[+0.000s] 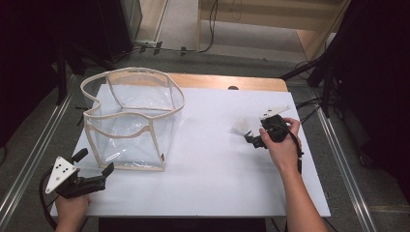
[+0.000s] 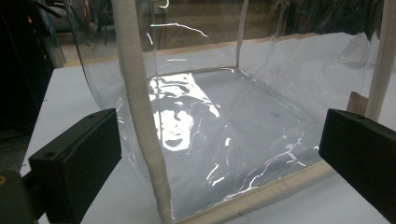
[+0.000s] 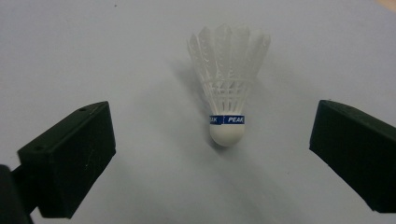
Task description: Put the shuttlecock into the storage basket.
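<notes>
Lying on the white table (image 1: 208, 179), a white feathered shuttlecock (image 3: 227, 88) with blue band faces the right gripper's (image 3: 210, 154) wide-spread jaws.

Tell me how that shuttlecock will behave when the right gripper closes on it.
The shuttlecock is probably very light, so a jaw's touch may skid it across the smooth table. Its thin feathers look crushable; the rounded cork base seems firmer. Lying on its side, it may roll in an arc.

Overhead camera looks down on table (image 1: 217, 183), gripper cameras close — low
</notes>
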Demonstrator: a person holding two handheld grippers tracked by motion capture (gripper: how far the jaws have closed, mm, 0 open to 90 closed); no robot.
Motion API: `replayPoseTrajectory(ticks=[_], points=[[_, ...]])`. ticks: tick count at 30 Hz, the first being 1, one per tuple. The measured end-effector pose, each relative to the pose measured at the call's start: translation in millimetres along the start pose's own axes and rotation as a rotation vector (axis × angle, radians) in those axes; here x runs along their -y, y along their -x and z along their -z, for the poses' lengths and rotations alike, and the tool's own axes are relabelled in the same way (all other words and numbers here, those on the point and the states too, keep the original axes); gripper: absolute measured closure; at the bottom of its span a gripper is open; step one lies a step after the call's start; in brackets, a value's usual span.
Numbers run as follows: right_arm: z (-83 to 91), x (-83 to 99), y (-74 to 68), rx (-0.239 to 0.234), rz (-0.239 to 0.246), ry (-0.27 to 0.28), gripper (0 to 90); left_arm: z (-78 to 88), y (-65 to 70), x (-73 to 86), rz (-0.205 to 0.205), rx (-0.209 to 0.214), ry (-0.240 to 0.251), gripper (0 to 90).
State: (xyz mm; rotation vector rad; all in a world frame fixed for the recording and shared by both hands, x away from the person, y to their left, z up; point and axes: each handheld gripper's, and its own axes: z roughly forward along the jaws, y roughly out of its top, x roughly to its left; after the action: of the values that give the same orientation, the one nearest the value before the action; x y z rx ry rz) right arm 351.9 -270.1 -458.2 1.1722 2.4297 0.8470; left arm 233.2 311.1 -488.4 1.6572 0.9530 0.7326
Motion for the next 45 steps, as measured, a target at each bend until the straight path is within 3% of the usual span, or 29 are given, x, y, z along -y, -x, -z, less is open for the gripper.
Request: replayPoseTrajectory(ticks=[9,13,18,20,25,45], points=[[-12.4,-3.3,0.3,-0.017,0.010,-0.070,13.2,0.0,-0.2,-0.1,-0.001,0.003,-0.003,0.0],[-18.4,-5.8,0.5,-0.008,0.009,-0.107,22.1,-0.2,-0.1,-0.1,-0.003,0.002,-0.005,0.0],[-23.2,-6.2,1.9,-0.013,-0.003,-0.131,27.2,-0.2,0.0,-0.1,-0.005,0.002,-0.005,0.0],[-25.7,-6.2,3.3,0.008,-0.017,-0.145,33.5,-0.3,0.1,-0.2,-0.006,0.002,-0.007,0.0],[-29.8,-5.5,6.8,0.011,-0.036,-0.165,36.6,-0.4,0.1,-0.1,-0.005,0.002,-0.006,0.0],[-39.5,-5.4,9.5,0.004,-0.038,-0.214,47.1,-0.8,0.5,-0.2,-0.005,0.002,-0.008,0.0]])
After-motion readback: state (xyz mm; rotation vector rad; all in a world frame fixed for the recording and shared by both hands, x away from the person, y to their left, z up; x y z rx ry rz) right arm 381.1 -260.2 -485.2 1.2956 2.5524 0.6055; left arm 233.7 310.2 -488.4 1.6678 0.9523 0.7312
